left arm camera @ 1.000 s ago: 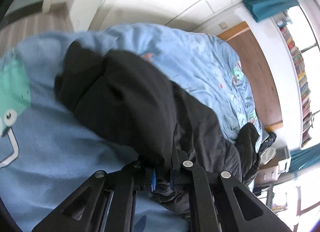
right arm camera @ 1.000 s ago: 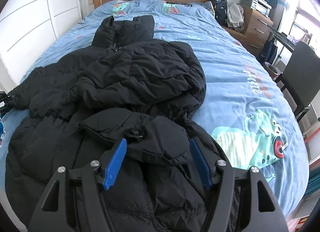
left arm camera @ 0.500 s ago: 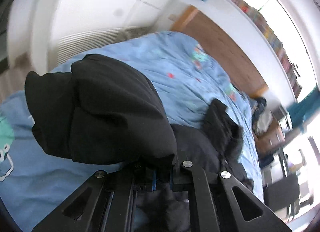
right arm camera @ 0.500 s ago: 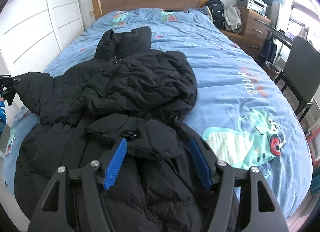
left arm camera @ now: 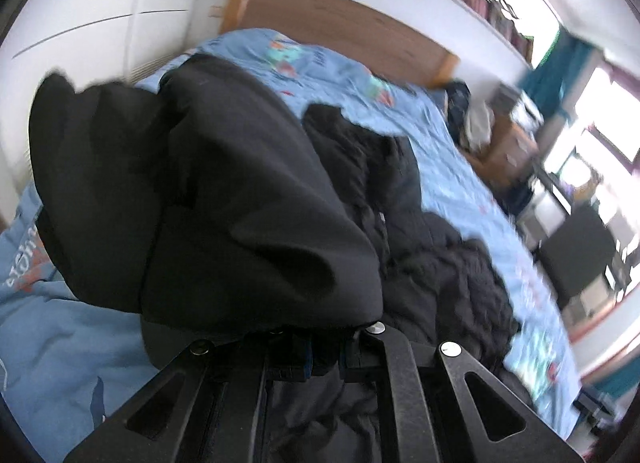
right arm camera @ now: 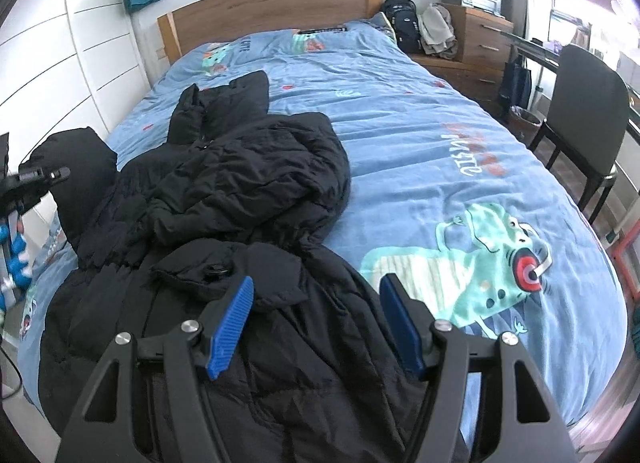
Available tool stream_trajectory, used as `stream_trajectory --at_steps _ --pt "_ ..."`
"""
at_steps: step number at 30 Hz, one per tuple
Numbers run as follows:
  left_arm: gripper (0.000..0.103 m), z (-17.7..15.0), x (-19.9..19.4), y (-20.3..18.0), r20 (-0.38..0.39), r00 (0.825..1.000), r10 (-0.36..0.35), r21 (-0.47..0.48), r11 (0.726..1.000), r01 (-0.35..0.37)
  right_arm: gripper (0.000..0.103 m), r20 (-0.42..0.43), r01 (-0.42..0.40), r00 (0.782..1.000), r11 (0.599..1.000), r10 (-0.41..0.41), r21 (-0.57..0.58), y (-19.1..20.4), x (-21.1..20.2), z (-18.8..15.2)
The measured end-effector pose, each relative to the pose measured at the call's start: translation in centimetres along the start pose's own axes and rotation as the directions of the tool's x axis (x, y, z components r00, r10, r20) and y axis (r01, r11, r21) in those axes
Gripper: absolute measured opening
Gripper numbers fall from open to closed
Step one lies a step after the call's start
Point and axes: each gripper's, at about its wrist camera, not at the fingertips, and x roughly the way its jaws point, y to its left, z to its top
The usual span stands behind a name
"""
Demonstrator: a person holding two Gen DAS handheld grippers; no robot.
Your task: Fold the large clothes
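Above the bed [right arm camera: 400, 135], sleeve [left arm camera: 224, 199] now higher; left gripper's [left arm camera: 320, 359] jaws clamped.

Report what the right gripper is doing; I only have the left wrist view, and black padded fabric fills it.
Observer: The right gripper is open, its blue pads apart, above the lower part of the black quilted puffer jacket. It grips nothing.
Operator: Describe where my held fabric sits.
Observer: The left gripper holds the jacket's sleeve raised off the blue cartoon-print bedcover, on the bed's wall side.
Operator: Name what lies nearest the right gripper.
Observer: A folded black cuff with a round button lies just ahead of its left finger.
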Motion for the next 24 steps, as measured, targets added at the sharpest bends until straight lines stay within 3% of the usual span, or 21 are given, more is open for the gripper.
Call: stream_trajectory --at_steps 8,13,16,21,24 --pt "0.008 -4.0 2.5 -0.4 -0.108 0.990 0.096 0.147 0.986 -0.080 0.064 -0.018 -0.006 1.000 1.000 0.007 0.013 -0.3 0.5 -0.8" --pt "0.012 -6.7 2.7 -0.7 -0.129 0.981 0.142 0.218 0.970 -0.112 0.064 -0.020 -0.014 1.000 1.000 0.014 -0.005 0.4 0.5 -0.9" --pt "0.019 -7.5 2.4 -0.9 -0.132 0.983 0.126 0.222 0.970 -0.095 0.064 -0.019 -0.015 1.000 1.000 0.015 -0.011 0.6 0.4 -1.0" --pt "0.045 -8.7 1.1 -1.5 -0.142 0.986 0.092 0.227 0.972 -0.058 0.064 -0.012 -0.019 1.000 1.000 0.019 -0.005 0.7 -0.1 -0.9" --pt "0.049 -9.3 0.0 -1.7 -0.141 0.986 0.091 0.238 0.970 -0.055 0.064 -0.007 -0.023 1.000 1.000 0.023 -0.011 1.1 -0.5 -0.8"
